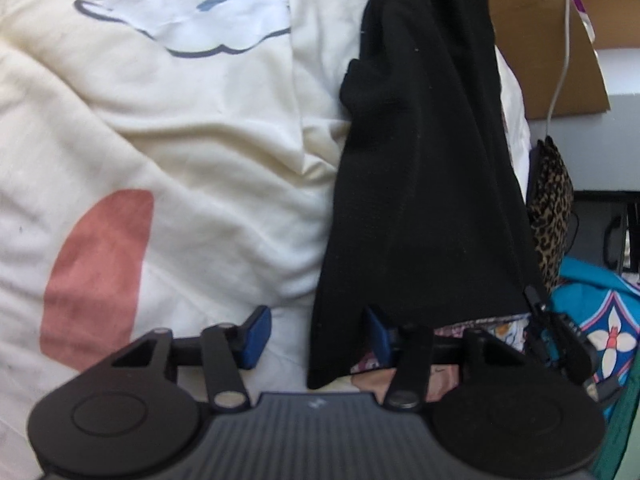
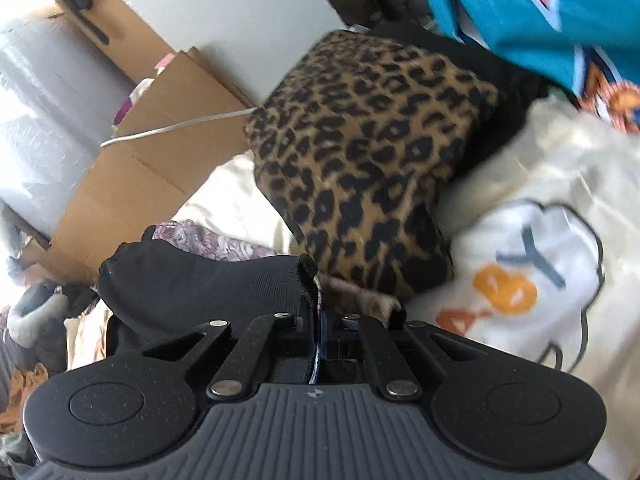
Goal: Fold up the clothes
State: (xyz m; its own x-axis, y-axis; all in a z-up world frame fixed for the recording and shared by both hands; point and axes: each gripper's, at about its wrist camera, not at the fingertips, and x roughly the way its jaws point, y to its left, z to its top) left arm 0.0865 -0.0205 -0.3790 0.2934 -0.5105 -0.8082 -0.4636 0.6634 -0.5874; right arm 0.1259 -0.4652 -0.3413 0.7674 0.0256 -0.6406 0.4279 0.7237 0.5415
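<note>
A black garment [image 1: 424, 168] hangs in a long drape from the top of the left wrist view down to my left gripper [image 1: 316, 336]. That gripper is open, its blue pads [image 1: 256, 338] wide apart. The garment's lower corner dangles in the gap, close to the right-hand pad, and nothing is pinched. In the right wrist view, my right gripper [image 2: 316, 308] is shut on the hem of the same black garment [image 2: 200, 284], which bunches out to the left of the fingers.
Below lies a cream duvet [image 1: 180, 152] printed with a cloud and a pink patch. A leopard-print cushion [image 2: 360, 160] sits just ahead of the right gripper. Teal patterned cloth [image 2: 520, 16], a cardboard box [image 2: 160, 152], a white cable [image 2: 172, 128] and a bubble-wrap roll [image 2: 44, 120] crowd the bedside.
</note>
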